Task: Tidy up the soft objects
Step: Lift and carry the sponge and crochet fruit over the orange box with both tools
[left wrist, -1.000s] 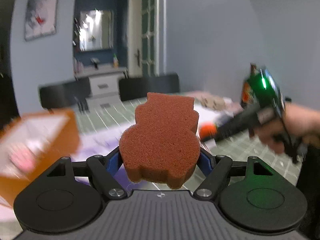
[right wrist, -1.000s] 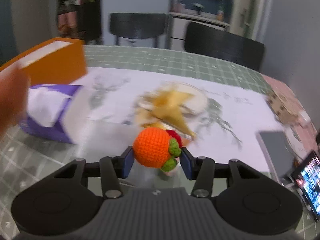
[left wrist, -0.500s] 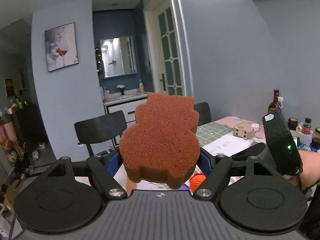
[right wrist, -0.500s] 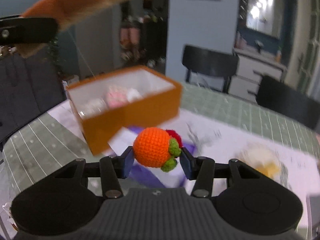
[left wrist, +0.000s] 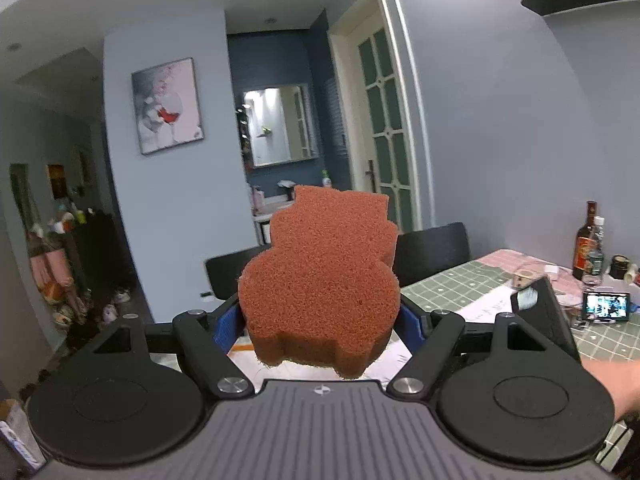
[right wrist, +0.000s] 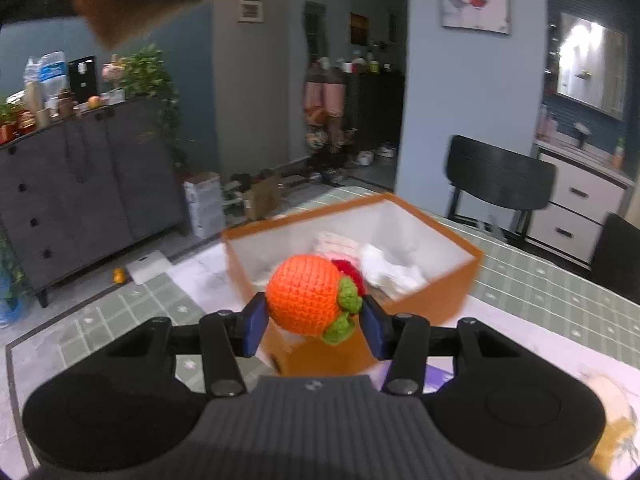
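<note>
My left gripper (left wrist: 320, 322) is shut on a brown bear-shaped sponge (left wrist: 320, 284), held high above the table and pointing at the far wall. In the right wrist view my right gripper (right wrist: 314, 322) is shut on an orange crocheted ball (right wrist: 306, 294) with green leaves and a red bit behind it. It hovers just in front of an open orange box (right wrist: 436, 292) with a white inside. Soft white and pink items (right wrist: 384, 264) lie in the box. The left gripper with the sponge (right wrist: 132, 4) shows blurred at the top left of the right wrist view.
The table (right wrist: 540, 284) has a green checked cloth and a white printed sheet. Black chairs (right wrist: 496, 176) stand behind it. Bottles (left wrist: 586, 244) and a small lit screen (left wrist: 606, 306) sit at the table's right end. A person's hand (left wrist: 612, 384) shows at the right.
The left gripper rose with the sponge, so its view lifted from the table to the wall. The right gripper swung left with the crocheted ball, from the paper sheet to the orange box.
</note>
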Tool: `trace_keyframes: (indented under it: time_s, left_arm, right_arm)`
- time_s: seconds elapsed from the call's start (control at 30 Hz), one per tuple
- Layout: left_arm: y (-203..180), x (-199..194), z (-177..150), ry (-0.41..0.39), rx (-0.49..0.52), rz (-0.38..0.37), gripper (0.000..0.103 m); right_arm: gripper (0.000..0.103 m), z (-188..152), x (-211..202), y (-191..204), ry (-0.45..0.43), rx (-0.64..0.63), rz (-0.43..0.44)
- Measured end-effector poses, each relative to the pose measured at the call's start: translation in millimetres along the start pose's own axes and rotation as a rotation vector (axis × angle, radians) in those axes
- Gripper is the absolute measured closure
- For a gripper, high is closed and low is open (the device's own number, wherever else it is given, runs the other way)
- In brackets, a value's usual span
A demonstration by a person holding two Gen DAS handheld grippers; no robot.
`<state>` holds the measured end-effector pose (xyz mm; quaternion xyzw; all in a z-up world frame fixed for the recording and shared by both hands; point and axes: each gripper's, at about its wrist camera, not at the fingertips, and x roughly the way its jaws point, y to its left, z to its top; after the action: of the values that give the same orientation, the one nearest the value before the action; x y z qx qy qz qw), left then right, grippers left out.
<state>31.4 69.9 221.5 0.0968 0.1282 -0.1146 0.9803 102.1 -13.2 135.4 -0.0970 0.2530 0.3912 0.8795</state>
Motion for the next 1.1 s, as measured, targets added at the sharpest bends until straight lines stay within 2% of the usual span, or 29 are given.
trace_keyframes:
  time_s: [0.17,0.27,0.37,0.53,0.7,0.83,0.97,1.1]
  left_arm:
    - [18,-4,14,0.005,-0.009,0.018,0.015]
    - [29,-10,14,0.009,-0.026,0.030,0.015]
    - [42,-18,8,0.012,-0.048,0.042,0.015]
    - [81,-27,-12,0.028,-0.080,0.147,0.015]
    - [137,-40,-34,0.052,-0.149,0.265,0.015]
    - [166,-55,-46,0.065,-0.169,0.352,0.015]
    - [174,-50,-56,0.094,-0.192,0.360,0.015]
    - [164,-20,-65,0.126,-0.190,0.304,0.015]
  right_arm:
    - [0.054,27,17,27,-0.028,-0.002,0.088]
    - [0.054,50,31,33,-0.057,0.046,0.138]
    - [0.054,70,43,32,-0.098,0.062,0.079]
    - [0.054,88,65,7,-0.095,0.134,-0.055]
    - [0.054,87,80,-28,-0.051,0.184,-0.166]
    - [0.054,77,93,-56,-0.007,0.194,-0.259]
    - [0.054,76,108,-75,0.043,0.211,-0.267]
    - [0.054,80,121,-67,0.070,0.178,-0.255]
